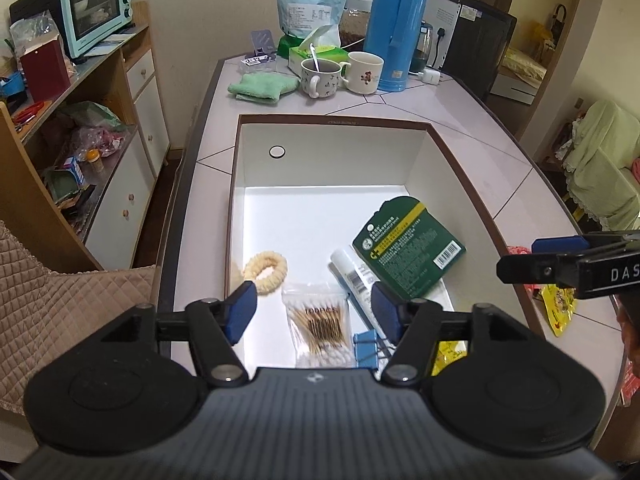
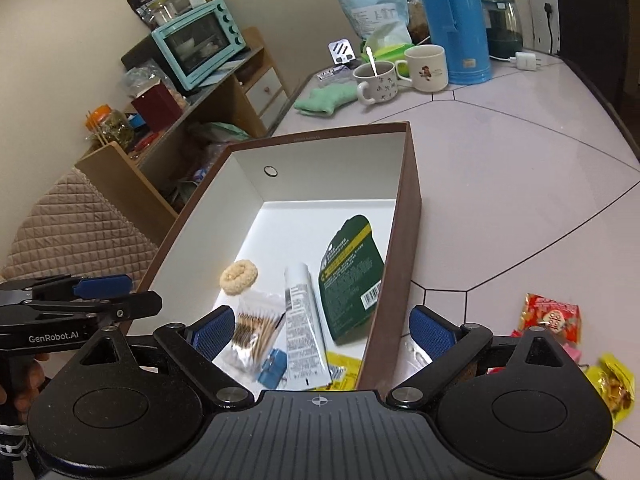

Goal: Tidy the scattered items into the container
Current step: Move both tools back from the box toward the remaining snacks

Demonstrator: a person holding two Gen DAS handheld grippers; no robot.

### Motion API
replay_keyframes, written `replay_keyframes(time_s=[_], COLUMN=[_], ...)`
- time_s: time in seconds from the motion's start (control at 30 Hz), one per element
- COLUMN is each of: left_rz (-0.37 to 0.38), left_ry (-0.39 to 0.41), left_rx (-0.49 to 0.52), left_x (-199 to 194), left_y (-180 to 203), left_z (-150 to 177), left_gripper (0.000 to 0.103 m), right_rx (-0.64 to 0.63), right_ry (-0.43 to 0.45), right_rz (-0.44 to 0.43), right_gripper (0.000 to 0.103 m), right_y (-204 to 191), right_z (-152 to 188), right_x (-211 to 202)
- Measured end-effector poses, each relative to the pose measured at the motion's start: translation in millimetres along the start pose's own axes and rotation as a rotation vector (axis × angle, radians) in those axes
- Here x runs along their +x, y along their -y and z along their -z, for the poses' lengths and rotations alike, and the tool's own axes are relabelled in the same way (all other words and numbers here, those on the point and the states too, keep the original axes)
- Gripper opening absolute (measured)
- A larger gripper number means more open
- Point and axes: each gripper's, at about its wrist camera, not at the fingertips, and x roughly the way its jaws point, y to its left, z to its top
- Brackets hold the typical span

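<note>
The brown-rimmed white box [image 1: 460, 168] holds a cream hair tie [image 1: 266, 272], a bag of cotton swabs [image 1: 318, 324], a white tube [image 1: 356, 280], a green packet [image 1: 408, 248], a blue binder clip [image 1: 366, 350] and a yellow sachet [image 1: 448, 354]. My left gripper [image 1: 314, 308] hangs open and empty above the swabs. My right gripper [image 2: 323, 334] is open and empty, straddling the box's right wall [image 2: 408, 208] near its front corner. On the table outside lie a red snack packet [image 2: 554, 316] and a yellow one [image 2: 616, 388].
At the table's far end stand two mugs [image 1: 340, 74], a blue thermos [image 1: 396, 24], a green cloth [image 1: 262, 86] and a pale blue bag [image 1: 312, 0]. A shelf unit with a teal oven [image 1: 96, 4] runs along the left. A quilted seat [image 1: 72, 300] is near left.
</note>
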Motion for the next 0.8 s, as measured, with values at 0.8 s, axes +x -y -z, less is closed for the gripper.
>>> replay_keyframes(time_s=[0.8], left_rz=[-0.064], left_ry=[0.007], left_rx=[-0.005], left_x=[-42.5], left_y=[41.7], left_z=[32.9], left_gripper=[0.082], right_rx=[-0.224], right_ry=[0.073], right_rz=[0.014], right_gripper=[0.097], right_y=[-25.6], right_z=[35.0], right_x=[-36.4])
